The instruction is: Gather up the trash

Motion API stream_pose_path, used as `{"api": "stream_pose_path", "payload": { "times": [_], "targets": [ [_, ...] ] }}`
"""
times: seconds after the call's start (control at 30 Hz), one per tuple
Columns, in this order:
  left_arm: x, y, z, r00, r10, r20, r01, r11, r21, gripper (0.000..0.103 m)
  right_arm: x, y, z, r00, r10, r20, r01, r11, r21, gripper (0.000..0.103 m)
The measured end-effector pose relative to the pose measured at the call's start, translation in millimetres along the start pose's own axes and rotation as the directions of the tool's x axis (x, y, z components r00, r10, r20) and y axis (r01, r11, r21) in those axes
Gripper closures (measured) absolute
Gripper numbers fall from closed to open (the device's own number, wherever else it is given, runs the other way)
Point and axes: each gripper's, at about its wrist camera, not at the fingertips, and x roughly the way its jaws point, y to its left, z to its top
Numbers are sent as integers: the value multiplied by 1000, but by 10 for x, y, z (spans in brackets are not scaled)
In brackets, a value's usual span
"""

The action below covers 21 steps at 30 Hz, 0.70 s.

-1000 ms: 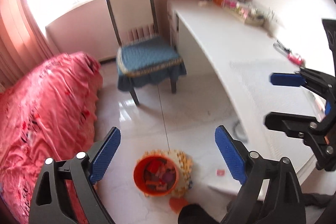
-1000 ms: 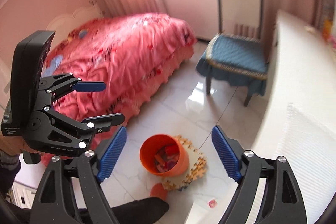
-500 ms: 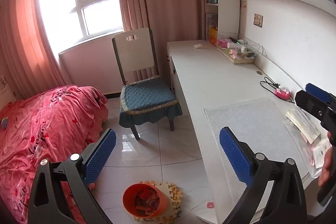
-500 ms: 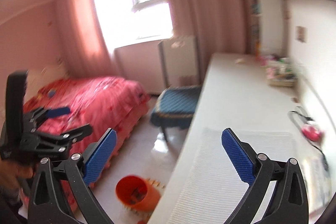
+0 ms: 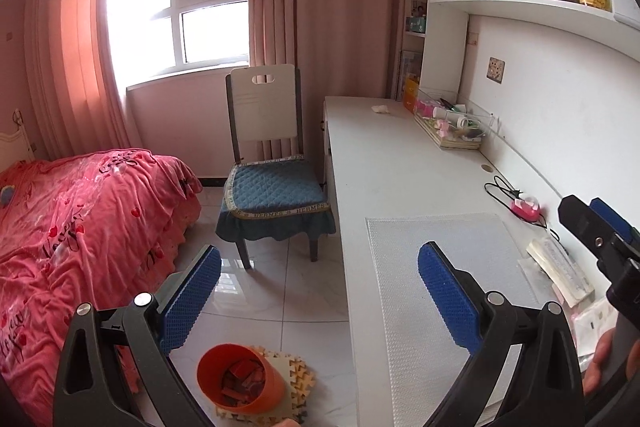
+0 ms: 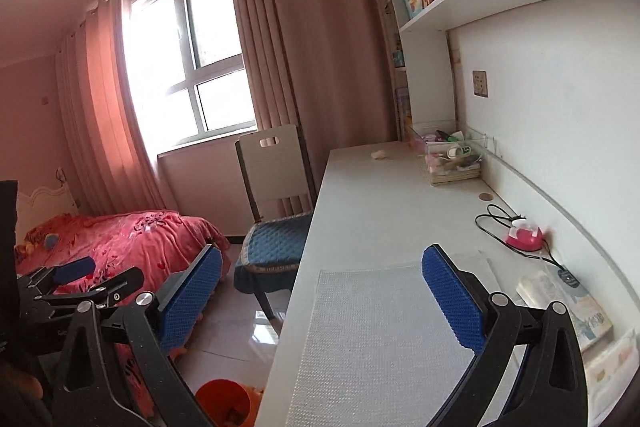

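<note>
Bedroom floor and a long white desk (image 5: 384, 163) fill both views. Nearest, I have the left gripper (image 5: 320, 291) spread wide and empty above the orange bin (image 5: 236, 379), which sits on a foam mat (image 5: 296, 373) on the floor just off the desk's near edge. My right gripper (image 6: 322, 297) is likewise released, holding nothing, over the textured mat (image 6: 376, 339) at the desk's near end. Farther along, toward the far left corner, lies a small crumpled scrap (image 5: 380, 109), probably the trash, though it is too small to be sure. Reaching that far, I risk clipping the chair (image 5: 268, 163) or sweeping the cable (image 6: 496, 223) by the back edge.
</note>
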Motion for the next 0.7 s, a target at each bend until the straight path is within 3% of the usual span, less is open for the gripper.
{"api": "stream_pose_path", "payload": {
  "times": [0.23,0.4,0.7],
  "targets": [
    [-28,59,0,999,-2,35,3,999,-32,6,-15,139,-49,1000,22,-7,-22,1000,-4,5],
    [11,23,-33,999,31,35,-31,999,-7,6,134,-63,-19,999,27,-23,-27,1000,-3,5],
    [25,71,-34,998,45,34,-44,999,-15,6,246,-11,-60,998,35,-43,-36,999,-17,5]
  ]
}}
